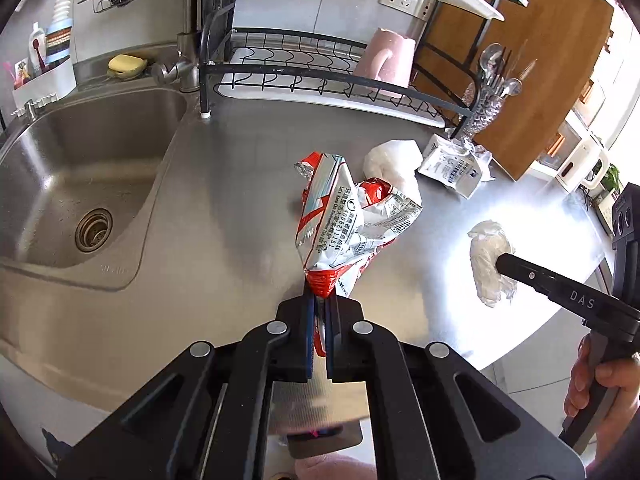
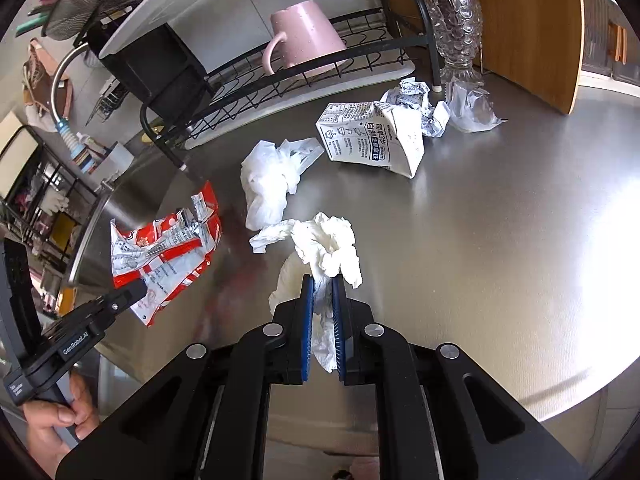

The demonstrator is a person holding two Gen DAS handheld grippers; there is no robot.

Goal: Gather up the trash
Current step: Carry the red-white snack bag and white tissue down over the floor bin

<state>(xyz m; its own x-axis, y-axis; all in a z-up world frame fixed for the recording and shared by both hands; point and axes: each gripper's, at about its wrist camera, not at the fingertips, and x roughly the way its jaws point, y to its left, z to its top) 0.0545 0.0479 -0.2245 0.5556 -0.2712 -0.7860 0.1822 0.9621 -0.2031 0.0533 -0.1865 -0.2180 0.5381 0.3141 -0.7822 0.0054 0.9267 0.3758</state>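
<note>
My left gripper [image 1: 320, 300] is shut on the lower end of a crumpled red-and-white snack wrapper [image 1: 348, 220], which stands up above the steel counter [image 1: 240, 200]. My right gripper [image 2: 323, 280] is shut on a wad of white tissue [image 2: 328, 244]. Each gripper shows in the other's view: the left gripper [image 2: 136, 290] with the snack wrapper [image 2: 168, 248], the right gripper [image 1: 504, 264] with the tissue [image 1: 490, 264]. On the counter behind lie a white plastic bag [image 2: 268, 184], a flattened milk carton [image 2: 372, 136], crumpled printed paper [image 2: 416, 100] and clear plastic film [image 2: 472, 108].
A steel sink [image 1: 80, 184] lies to the left. A black dish rack [image 1: 320, 80] with an upturned pink mug [image 1: 384, 60] stands at the back. A wooden cutting board [image 1: 520, 60] and a glass cutlery holder [image 2: 460, 40] stand back right. The counter's front edge runs close below the grippers.
</note>
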